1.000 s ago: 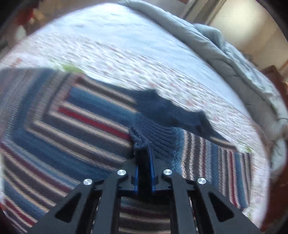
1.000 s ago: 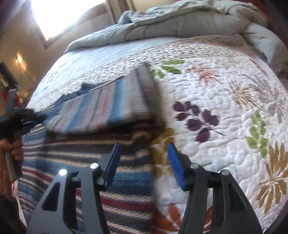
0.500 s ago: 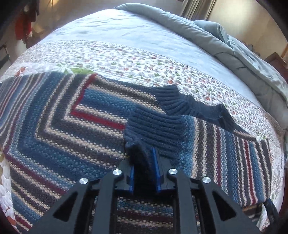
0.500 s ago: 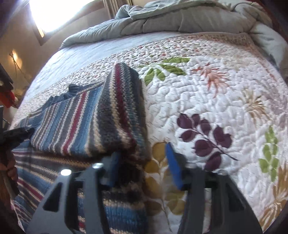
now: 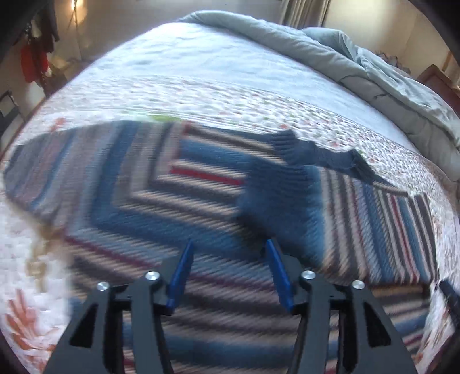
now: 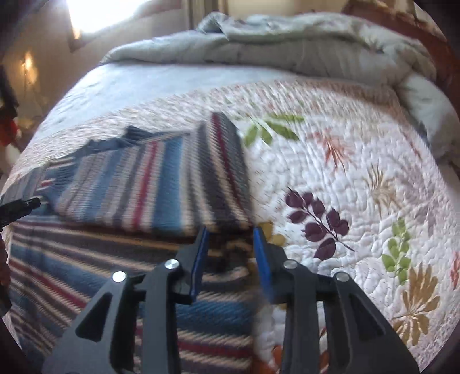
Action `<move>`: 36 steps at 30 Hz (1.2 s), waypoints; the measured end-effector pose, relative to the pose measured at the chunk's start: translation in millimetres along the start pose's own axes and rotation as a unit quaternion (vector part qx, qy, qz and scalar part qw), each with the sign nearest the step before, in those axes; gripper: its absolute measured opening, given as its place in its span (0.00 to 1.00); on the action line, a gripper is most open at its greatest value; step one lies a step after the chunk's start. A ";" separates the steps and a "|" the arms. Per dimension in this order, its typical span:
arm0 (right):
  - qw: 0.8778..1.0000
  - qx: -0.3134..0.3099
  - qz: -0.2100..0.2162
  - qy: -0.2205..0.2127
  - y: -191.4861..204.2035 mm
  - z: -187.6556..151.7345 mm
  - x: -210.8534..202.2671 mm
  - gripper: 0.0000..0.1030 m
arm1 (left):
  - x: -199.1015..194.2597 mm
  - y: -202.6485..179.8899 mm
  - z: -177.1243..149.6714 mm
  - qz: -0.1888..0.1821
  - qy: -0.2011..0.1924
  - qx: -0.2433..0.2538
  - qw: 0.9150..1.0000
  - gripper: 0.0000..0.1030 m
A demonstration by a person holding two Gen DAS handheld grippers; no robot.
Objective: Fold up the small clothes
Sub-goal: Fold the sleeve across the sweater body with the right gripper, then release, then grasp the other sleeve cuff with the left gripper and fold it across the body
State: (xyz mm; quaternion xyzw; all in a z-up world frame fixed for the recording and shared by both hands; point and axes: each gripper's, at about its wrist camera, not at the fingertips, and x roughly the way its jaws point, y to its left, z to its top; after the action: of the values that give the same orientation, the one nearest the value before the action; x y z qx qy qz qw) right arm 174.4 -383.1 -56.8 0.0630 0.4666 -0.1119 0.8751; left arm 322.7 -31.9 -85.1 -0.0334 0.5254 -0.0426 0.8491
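Sleeve-folding looks finished: both the left gripper (image 5: 228, 247) and right gripper (image 6: 230, 234) hover jaws apart, holding nothing, over the striped sweater (image 5: 178, 201) directly ahead, so next comes gripping its hem.

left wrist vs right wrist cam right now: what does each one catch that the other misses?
Only the left wrist view shows the left claw, jaws apart and empty over the striped sweater, plus the navy ribbed cuff lying on the chevron panel and red clothes hanging at the room's edge.

Only the right wrist view shows the right claw, jaws apart at the sweater's folded edge, the quilt's large purple leaf print, and a bright window.

Both show the sweater, floral quilt and bunched grey duvet.
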 end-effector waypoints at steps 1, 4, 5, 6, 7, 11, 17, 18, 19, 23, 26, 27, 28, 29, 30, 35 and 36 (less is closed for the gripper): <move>1.000 -0.009 0.008 -0.004 8.2 -0.8 -6.5 0.44 | -8.8 21.5 -3.4 0.009 -0.003 -0.007 1.000 0.57; 0.998 -0.045 0.040 0.005 36.9 -4.2 -10.7 0.45 | -23.2 94.2 -5.7 0.045 0.002 -0.051 0.998 0.61; 0.997 -0.057 0.046 0.012 46.4 -6.8 -9.5 0.45 | -25.8 124.7 -4.1 0.064 0.005 -0.071 0.995 0.61; 0.996 -0.072 0.054 0.023 57.6 -11.3 -5.3 0.45 | -27.7 153.3 -1.4 0.086 0.007 -0.091 0.992 0.61; 0.994 -0.083 0.058 0.034 65.5 -14.5 0.4 0.45 | -29.3 184.4 2.0 0.105 0.009 -0.115 0.988 0.61; 0.990 -0.103 0.060 0.078 86.6 -29.7 24.8 0.45 | -25.0 273.0 18.1 0.136 0.020 -0.179 0.974 0.65; 0.989 -0.118 0.047 0.076 95.7 -36.4 35.1 0.49 | -3.6 357.5 42.9 0.071 0.018 -0.264 0.962 0.71; 0.989 -0.120 0.046 0.075 96.8 -36.1 35.7 0.50 | 0.4 366.5 45.3 0.052 0.016 -0.282 0.958 0.71; 0.989 -0.120 0.046 0.073 97.3 -36.4 36.5 0.50 | 4.6 372.3 46.7 0.040 0.016 -0.296 0.954 0.71; 0.989 -0.123 0.045 0.070 96.5 -37.3 40.5 0.52 | 15.5 380.4 52.3 0.026 0.008 -0.323 0.946 0.69; 0.989 -0.126 0.044 0.065 96.7 -37.8 41.8 0.52 | 20.2 384.4 61.3 0.030 0.002 -0.322 0.946 0.66; 0.989 -0.127 0.044 0.064 96.9 -38.1 41.2 0.52 | 21.1 386.4 62.7 0.032 0.002 -0.328 0.944 0.57; 0.989 -0.128 0.044 0.063 96.9 -38.2 41.5 0.53 | 20.8 388.1 62.6 0.036 -0.001 -0.333 0.942 0.44; 0.989 -0.128 0.044 0.062 96.6 -38.4 41.7 0.53 | 20.7 388.9 62.5 0.037 -0.005 -0.339 0.940 0.37; 0.989 -0.126 0.045 0.062 95.9 -38.7 41.1 0.53 | 20.8 388.8 62.3 0.030 -0.009 -0.345 0.938 0.22; 0.989 -0.123 0.051 0.063 94.3 -38.0 41.1 0.53 | 2.4 374.3 61.3 0.019 -0.055 -0.340 0.939 0.13; 0.989 -0.122 0.054 0.063 93.4 -38.0 40.8 0.53 | -5.3 366.2 62.1 0.012 -0.071 -0.332 0.940 0.13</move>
State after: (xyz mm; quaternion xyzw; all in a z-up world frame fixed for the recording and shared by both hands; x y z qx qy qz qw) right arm 189.7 -290.2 -111.3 -0.0125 0.5271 -0.0028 0.8497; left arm 389.5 333.4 -89.9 -0.3103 0.4480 0.1475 0.8254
